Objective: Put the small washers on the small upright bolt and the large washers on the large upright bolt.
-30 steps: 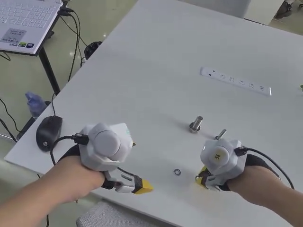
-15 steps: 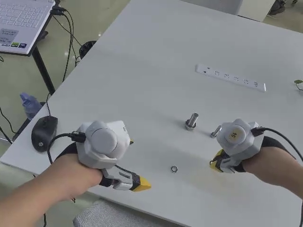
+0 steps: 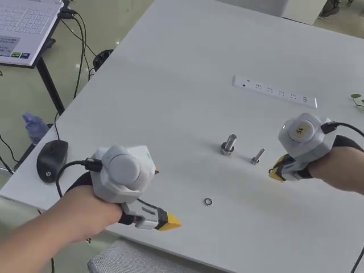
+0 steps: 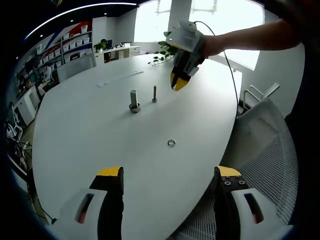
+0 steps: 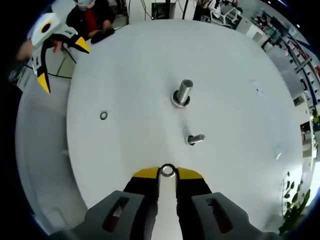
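The large upright bolt (image 3: 228,144) (image 5: 182,93) and the small upright bolt (image 3: 257,156) (image 5: 195,139) stand mid-table, close together. One washer (image 3: 208,201) (image 4: 171,143) lies flat nearer the front edge. My right gripper (image 3: 277,173) (image 5: 168,172) is shut on another washer (image 5: 168,171), held at its yellow tips just right of the small bolt and above the table. My left gripper (image 3: 169,222) (image 4: 170,172) is open near the front edge with nothing between its jaws; the loose washer lies ahead of it. The left gripper view also catches the right gripper (image 4: 181,80) beyond both bolts (image 4: 134,101).
A white power strip (image 3: 274,92) lies on the white table (image 3: 170,102) behind the bolts. A black mouse (image 3: 51,160) sits at the table's left corner, and a laptop (image 3: 23,28) stands on a side stand beyond it. A mesh chair (image 4: 260,150) is by the front edge.
My right gripper has moved right and farther from the front edge with its washer, uncovering the small bolt. The left gripper has barely moved.
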Tool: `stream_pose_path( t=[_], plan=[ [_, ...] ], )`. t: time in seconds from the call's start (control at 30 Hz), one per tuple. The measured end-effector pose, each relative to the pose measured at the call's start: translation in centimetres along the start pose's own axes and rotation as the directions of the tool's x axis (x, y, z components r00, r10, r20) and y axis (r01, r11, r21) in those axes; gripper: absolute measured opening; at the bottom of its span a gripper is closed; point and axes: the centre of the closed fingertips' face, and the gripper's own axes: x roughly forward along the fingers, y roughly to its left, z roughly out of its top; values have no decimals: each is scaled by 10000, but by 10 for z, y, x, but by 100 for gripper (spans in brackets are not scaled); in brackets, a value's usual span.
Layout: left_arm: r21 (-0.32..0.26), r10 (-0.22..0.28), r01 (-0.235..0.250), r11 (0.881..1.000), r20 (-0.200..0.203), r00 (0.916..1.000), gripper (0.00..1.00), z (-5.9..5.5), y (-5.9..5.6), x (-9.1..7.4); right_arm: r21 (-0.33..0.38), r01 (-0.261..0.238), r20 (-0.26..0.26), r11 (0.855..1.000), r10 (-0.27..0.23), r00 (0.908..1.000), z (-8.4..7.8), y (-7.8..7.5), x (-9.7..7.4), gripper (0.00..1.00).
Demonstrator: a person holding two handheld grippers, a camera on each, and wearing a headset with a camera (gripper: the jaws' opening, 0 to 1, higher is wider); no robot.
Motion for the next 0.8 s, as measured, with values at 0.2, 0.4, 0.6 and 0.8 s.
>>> stream_pose_path(
  t=[0.2,0.4,0.6,0.8],
  plan=[
    [6,0,0,10000,-16,10000,73,-1,0,-1,-149,167,21,9997,-167,9999,13,-14,-9,13],
    [-5,29,-29,10000,-25,10000,73,-2,2,-2,-291,302,58,9991,-300,9995,23,-24,-10,13],
    [-38,92,-92,10000,78,9999,74,1,5,-3,-322,341,111,9989,-338,9994,33,-31,-5,13],
    [-53,71,-70,10000,52,10000,74,2,9,-2,-463,294,21,9985,-293,9996,35,-34,2,13]
  ],
)
